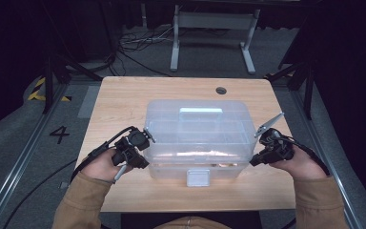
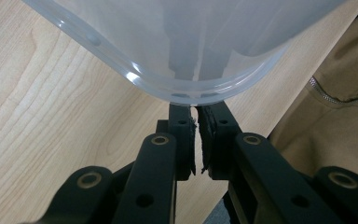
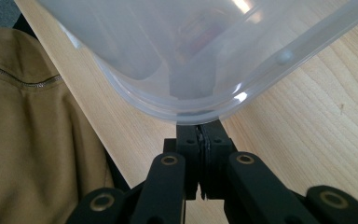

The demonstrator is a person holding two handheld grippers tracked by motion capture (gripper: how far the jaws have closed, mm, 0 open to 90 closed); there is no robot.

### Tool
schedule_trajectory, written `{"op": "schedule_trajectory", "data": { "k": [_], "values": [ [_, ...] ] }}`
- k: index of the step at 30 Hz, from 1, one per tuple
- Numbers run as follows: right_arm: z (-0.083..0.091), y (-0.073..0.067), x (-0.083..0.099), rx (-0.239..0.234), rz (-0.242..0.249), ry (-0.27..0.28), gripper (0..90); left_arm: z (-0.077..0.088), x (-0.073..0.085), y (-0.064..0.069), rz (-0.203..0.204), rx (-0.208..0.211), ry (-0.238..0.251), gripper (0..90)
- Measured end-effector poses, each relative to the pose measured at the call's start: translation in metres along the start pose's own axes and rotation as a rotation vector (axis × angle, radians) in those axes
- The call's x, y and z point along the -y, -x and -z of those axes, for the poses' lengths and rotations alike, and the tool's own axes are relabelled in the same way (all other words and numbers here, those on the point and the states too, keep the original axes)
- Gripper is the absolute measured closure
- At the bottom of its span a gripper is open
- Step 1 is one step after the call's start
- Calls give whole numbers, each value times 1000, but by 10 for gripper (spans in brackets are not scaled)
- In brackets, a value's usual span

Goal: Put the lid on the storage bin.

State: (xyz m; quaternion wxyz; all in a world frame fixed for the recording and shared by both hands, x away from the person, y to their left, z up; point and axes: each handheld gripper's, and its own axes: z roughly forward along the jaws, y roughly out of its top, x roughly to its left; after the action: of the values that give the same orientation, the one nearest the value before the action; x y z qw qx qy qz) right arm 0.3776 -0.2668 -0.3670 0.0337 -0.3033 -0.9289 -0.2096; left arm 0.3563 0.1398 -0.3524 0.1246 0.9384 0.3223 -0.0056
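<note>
Two grippers are placed at the ends of one clear plastic box (image 1: 198, 138), which stands in the middle of the wooden table (image 1: 124, 95). The left gripper (image 2: 196, 109) is nearly closed under the rim; the right gripper (image 3: 199, 126) is closed under the rim too. For a good lift, both ends should be raised together, so the box is kept level. One handle (image 1: 201, 112) and one front latch (image 1: 198, 177) are counted.
</note>
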Motion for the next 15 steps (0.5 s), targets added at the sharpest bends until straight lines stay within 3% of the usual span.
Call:
{"op": "schedule_trajectory", "data": {
  "k": [3, 12, 15],
  "values": [
    [0, 0, 0, -1, -2, -2, 879, 0, 0, 0, 3, 6, -1, 834],
    [-3, 2, 4, -34, -14, -50, 831, -7, 5, -5, 5, 47, -66, 805],
    [-3, 2, 4, -36, -11, -51, 823, -6, 5, -5, 6, 51, -57, 797]
  ]
}}
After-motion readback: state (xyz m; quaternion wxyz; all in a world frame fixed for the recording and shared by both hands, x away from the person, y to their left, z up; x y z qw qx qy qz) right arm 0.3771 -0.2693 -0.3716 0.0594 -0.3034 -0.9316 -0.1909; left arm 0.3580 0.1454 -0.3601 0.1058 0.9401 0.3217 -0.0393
